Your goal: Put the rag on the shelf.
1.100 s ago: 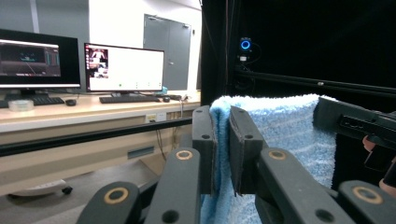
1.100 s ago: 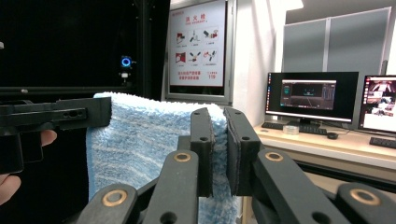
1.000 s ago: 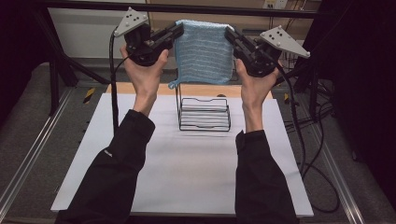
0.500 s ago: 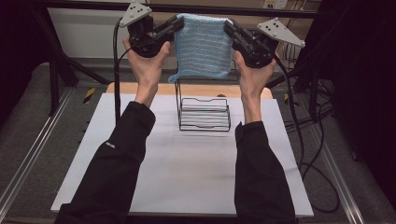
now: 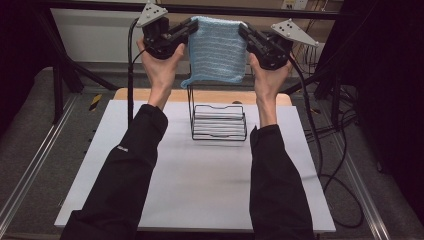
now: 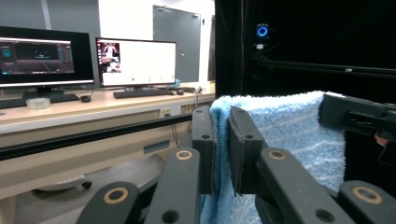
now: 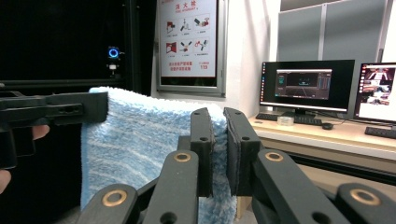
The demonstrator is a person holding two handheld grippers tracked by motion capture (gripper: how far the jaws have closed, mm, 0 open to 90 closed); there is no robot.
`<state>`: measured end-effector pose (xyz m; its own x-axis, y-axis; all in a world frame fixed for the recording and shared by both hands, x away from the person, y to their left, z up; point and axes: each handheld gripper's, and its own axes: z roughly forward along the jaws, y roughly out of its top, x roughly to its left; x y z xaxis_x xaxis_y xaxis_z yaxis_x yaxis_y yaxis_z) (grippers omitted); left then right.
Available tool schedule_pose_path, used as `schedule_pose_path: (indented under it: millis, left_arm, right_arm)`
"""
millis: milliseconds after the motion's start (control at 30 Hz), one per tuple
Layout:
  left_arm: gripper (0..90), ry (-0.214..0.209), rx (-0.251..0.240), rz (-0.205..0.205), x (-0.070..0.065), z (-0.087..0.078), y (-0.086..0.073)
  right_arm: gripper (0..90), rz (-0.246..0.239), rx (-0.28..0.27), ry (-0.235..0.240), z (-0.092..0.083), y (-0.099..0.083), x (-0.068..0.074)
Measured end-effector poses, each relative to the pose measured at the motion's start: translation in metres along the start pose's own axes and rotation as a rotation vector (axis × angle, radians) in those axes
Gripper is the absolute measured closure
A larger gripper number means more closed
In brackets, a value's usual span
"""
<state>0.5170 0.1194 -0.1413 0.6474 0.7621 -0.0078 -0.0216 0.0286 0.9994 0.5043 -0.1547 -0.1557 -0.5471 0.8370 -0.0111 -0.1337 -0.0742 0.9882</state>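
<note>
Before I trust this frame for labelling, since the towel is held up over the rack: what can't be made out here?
- High view: the wire rack's upright post top is hidden behind the blue towel.
- Left gripper view: the towel's lower edge is cut off by the frame bottom and the left claw.
- Right gripper view: the towel's bottom is hidden behind the right claw.
- Right gripper view: the wall poster's text is too small to read.

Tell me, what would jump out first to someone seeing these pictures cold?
The light blue towel, stretched in mid-air at the far side of the table, stands out first. The left gripper and right gripper each pinch one of its upper corners, jaws shut on the cloth. Directly below it, a black wire rack stands on the white table.
</note>
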Motion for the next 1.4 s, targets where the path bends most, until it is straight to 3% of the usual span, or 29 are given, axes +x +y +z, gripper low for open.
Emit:
schedule_pose_path:
  millis: [233, 733, 900, 1400]
  left_arm:
    - [81.8, -0.025, 0.013, 0.011, -0.005, -0.001, -0.011]
    - [81.8, 0.022, 0.058, 0.025, 0.002, 0.009, -0.024]
    - [81.8, 0.026, 0.076, 0.054, 0.001, 0.009, -0.028]
    - [81.7, -0.017, 0.123, 0.063, -0.004, 0.008, -0.062]
  right_arm:
    - [83.4, -0.001, 0.027, -0.002, -0.002, -0.009, -0.008]
    - [83.4, -0.015, 0.067, 0.003, 0.010, -0.022, -0.014]
    - [83.4, -0.031, 0.072, 0.005, 0.010, -0.026, -0.015]
    - [83.3, 0.001, 0.134, 0.021, -0.007, -0.056, -0.018]
